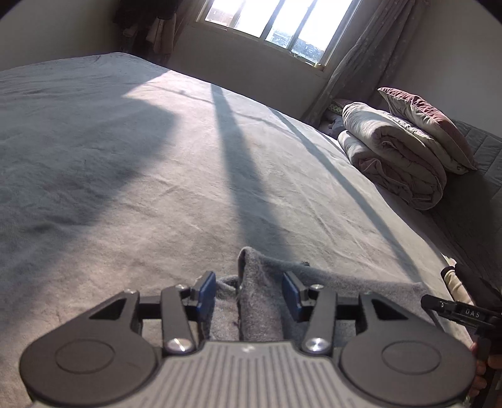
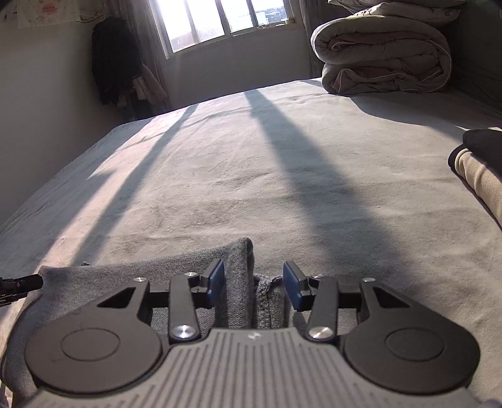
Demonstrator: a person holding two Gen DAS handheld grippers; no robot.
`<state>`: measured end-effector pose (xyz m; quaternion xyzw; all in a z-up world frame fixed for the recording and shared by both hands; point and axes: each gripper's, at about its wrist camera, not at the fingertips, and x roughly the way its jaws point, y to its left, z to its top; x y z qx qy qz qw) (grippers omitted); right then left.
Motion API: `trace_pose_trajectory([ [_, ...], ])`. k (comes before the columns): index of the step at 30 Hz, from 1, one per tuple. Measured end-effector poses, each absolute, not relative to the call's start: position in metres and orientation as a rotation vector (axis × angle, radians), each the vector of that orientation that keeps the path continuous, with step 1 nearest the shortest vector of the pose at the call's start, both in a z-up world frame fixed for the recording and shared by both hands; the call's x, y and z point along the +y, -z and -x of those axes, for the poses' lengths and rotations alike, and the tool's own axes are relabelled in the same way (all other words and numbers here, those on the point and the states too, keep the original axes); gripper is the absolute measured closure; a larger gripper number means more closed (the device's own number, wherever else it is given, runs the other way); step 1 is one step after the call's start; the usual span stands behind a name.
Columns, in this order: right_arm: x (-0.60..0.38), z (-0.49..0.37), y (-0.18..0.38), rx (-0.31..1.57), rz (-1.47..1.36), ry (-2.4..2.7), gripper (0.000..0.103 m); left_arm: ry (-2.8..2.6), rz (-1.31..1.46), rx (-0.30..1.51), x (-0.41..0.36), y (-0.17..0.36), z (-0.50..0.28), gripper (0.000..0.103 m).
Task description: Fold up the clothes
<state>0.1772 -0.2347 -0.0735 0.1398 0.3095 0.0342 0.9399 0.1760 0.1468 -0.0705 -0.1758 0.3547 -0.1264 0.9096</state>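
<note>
Spanning both tongs sideways, grey garment

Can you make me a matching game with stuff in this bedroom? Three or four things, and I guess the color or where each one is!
Things:
1. sweater
2. rolled quilt
3. pads
4. coat

Clues:
A. blue
B. hanging on the wall beside the window
C. grey, bunched up between the fingers of both grippers, left gripper and right gripper
D. at the far end of the bed, pale and puffy

Pairs: 1-C, 2-D, 3-A, 4-B
</note>
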Motion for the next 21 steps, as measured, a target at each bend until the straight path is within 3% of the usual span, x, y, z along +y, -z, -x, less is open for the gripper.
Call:
trace_pose_trajectory([
  [7,-0.271,-0.142,0.069,0.732,-0.48,-0.126,0.047,0.301,0.445,0.857,0.172,0.059,-0.156,0.035],
  [12,-0.27,-0.12,0.057,0.685,-0.479,-0.131,0.047,0.348,0.61,0.916,0.181,0.073,-0.144,0.029],
  [13,-0.264,-0.118,0.053,0.665,-0.456,-0.136,0.049,0.348,0.626,0.916,0.18,0.076,-0.144,0.029],
  [16,-0.244,-0.113,0.045,0.614,-0.396,-0.152,0.068,0.345,0.677,0.899,0.177,0.086,-0.143,0.029],
  [21,-0.201,-0.116,0.041,0.561,-0.319,-0.2,0.073,0.332,0.743,0.834,0.177,0.091,-0.138,0.03],
])
